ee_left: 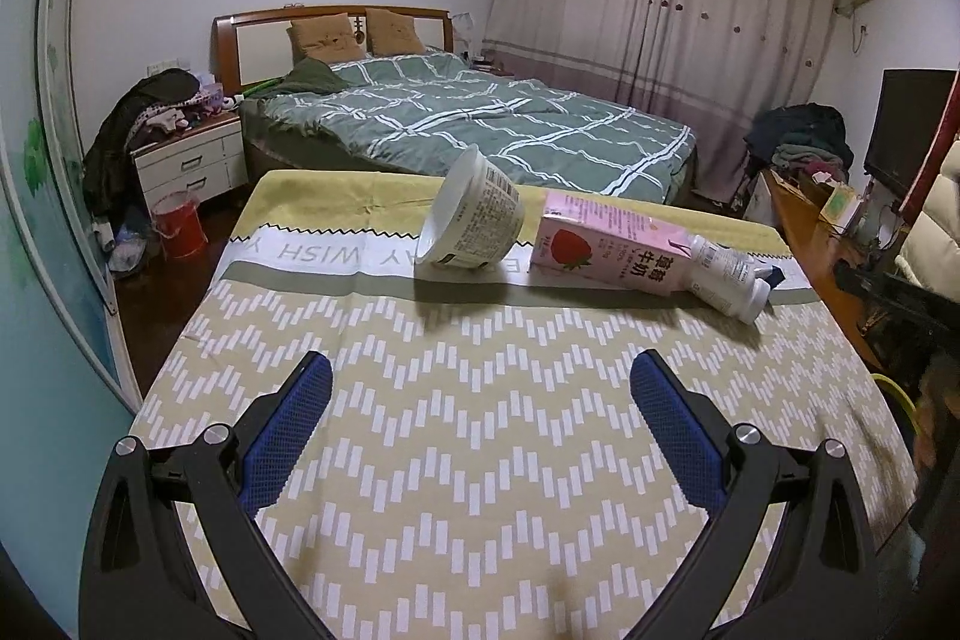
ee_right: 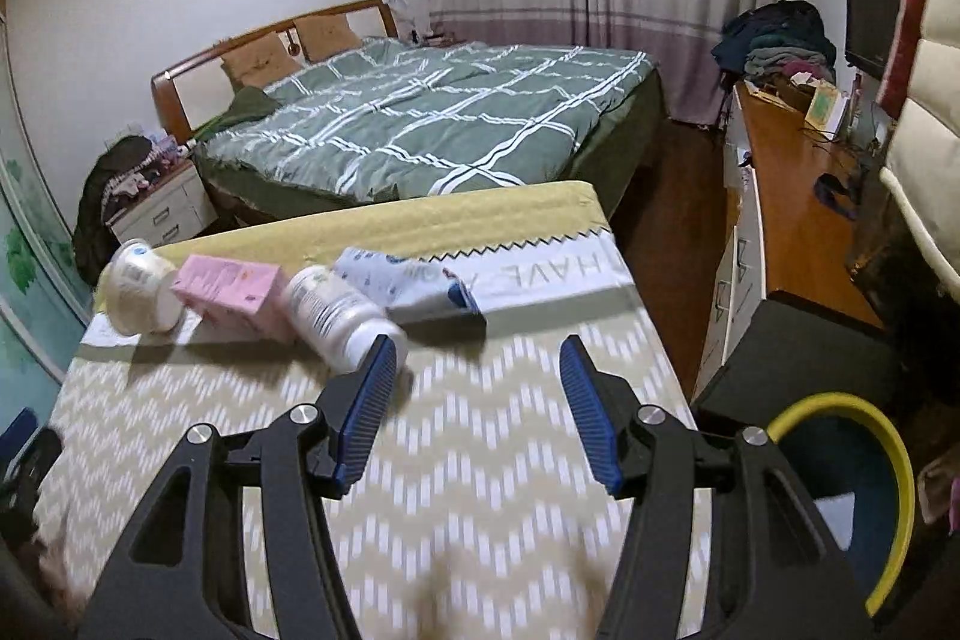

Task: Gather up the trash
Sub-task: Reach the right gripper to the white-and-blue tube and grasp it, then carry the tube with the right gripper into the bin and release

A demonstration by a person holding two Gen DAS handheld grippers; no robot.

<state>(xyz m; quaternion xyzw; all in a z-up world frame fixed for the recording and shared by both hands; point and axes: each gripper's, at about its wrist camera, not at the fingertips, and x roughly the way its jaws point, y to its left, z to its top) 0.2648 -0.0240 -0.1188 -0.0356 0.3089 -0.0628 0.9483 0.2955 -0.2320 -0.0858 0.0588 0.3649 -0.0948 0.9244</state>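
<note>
You're holding both grippers over the bench (ee_left: 480,460), which is wearing a yellow-and-white zigzag cloth. Your left gripper (ee_left: 480,382) is hanging w/ jaws spread wide, nothing btwn them, pointing at bare cloth. Your right gripper (ee_right: 477,370) is sitting about half open, also empty; its left pad is showing just in front of the white bottle (ee_right: 336,313), but I can't tell if it's touching.

Trash is lying in a row toward the far end of the bench. The white paper bowl (ee_left: 471,214) is tipping on its side, mouth facing left in the left view. Next to it the pink strawberry milk carton (ee_left: 606,247) is lying flat, w/ the white bottle leaning against its end. A light-blue tissue pack (ee_right: 408,283) is lying just past the bottle.

Off the bench's right edge, a yellow-rimmed bin (ee_right: 840,490) is standing on the floor. A green plaid bed (ee_left: 468,118) is filling the background.
</note>
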